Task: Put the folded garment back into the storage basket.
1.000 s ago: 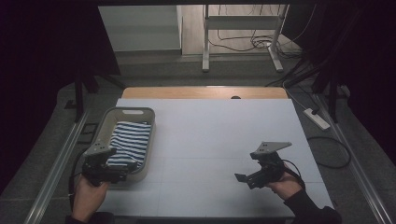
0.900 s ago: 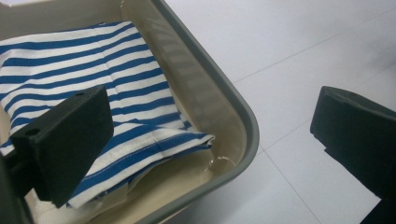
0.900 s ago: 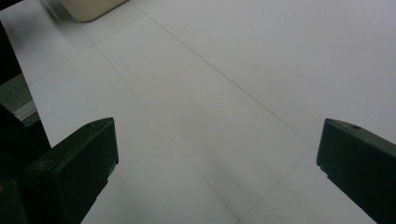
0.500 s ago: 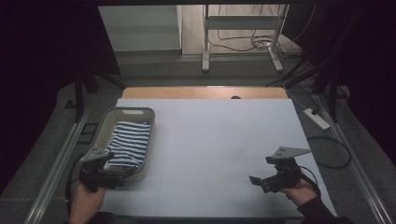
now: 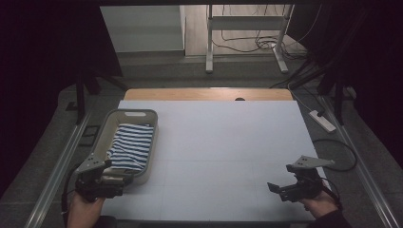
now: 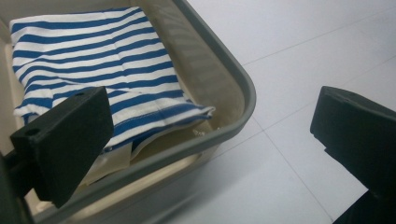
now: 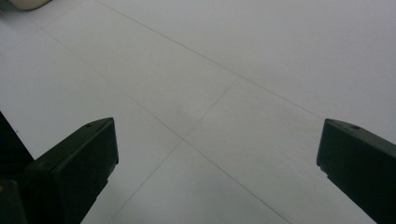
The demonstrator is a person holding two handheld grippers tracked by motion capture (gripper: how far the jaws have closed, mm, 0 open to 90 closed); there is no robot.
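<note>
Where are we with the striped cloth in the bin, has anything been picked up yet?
Nothing is picked up yet. The folded striped cloth lies inside the grey bin. The left gripper hangs open at the bin's near corner, holding nothing. The right gripper is open over the bare white table. Reaching in, gripping and lifting the cloth all remain.

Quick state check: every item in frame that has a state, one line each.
Blue-and-white striped cloth: folded, lying inside the basket.
Grey plastic basket: upright on the white table, holding the cloth.
Left gripper: open, holding nothing, at the basket's near corner.
Right gripper: open, holding nothing, over bare table.
</note>
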